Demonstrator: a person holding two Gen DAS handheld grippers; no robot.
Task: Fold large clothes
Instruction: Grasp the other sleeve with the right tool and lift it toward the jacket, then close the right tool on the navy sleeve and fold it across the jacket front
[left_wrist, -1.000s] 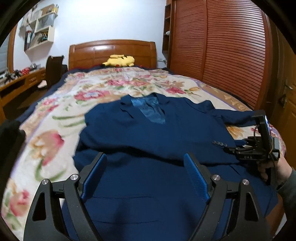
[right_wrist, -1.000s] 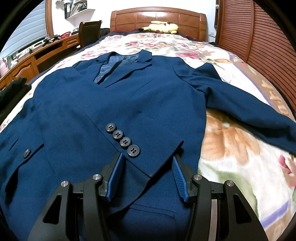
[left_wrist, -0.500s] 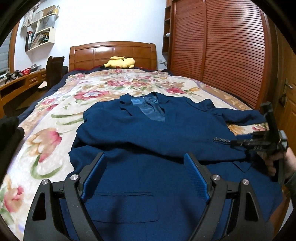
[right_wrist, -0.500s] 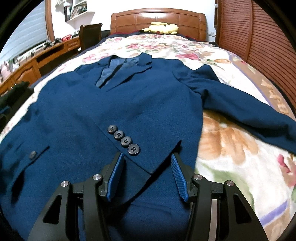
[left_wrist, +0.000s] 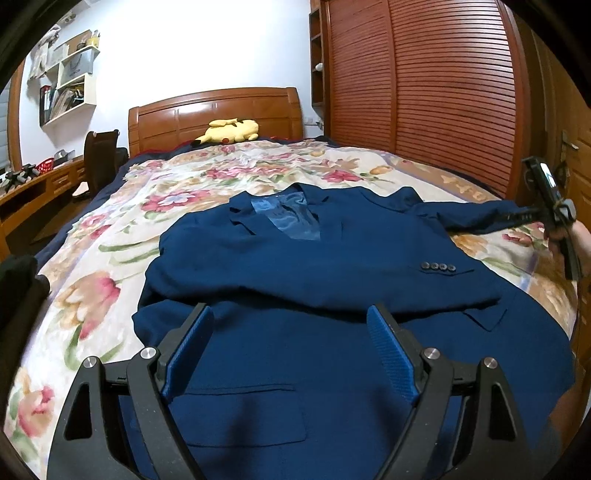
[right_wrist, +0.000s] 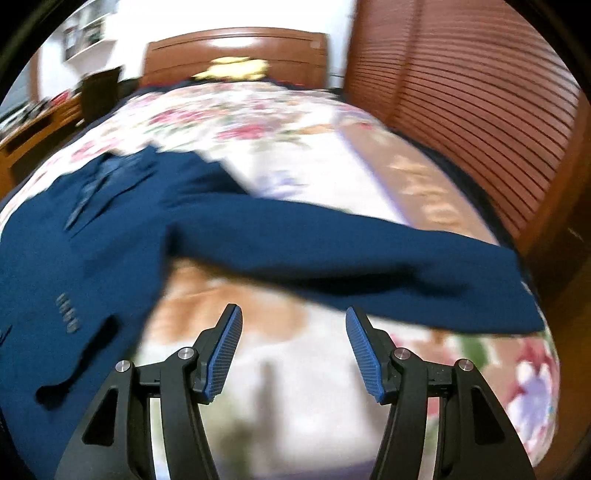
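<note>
Jacket (left_wrist: 332, 295) is laid flat on bedspread (left_wrist: 92, 266). L gripper (left_wrist: 291, 328) is held released above hem. Folded sleeve w/ cuff buttons is seen in L view; outstretched sleeve (right_wrist: 369, 254) only in R view, beyond R gripper (right_wrist: 293, 332), just widened, nothing gripped.

Navy suit jacket (left_wrist: 332, 280) face-up on bed, one sleeve folded across front, other sleeve (right_wrist: 369, 254) stretched sideways.

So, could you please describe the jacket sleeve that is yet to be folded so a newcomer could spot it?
On the floral bedspread lies a navy suit jacket. Its unfolded sleeve stretches sideways towards the slatted wardrobe, flat on the bedspread, unlike the other sleeve, folded across the chest with four cuff buttons showing.
</note>
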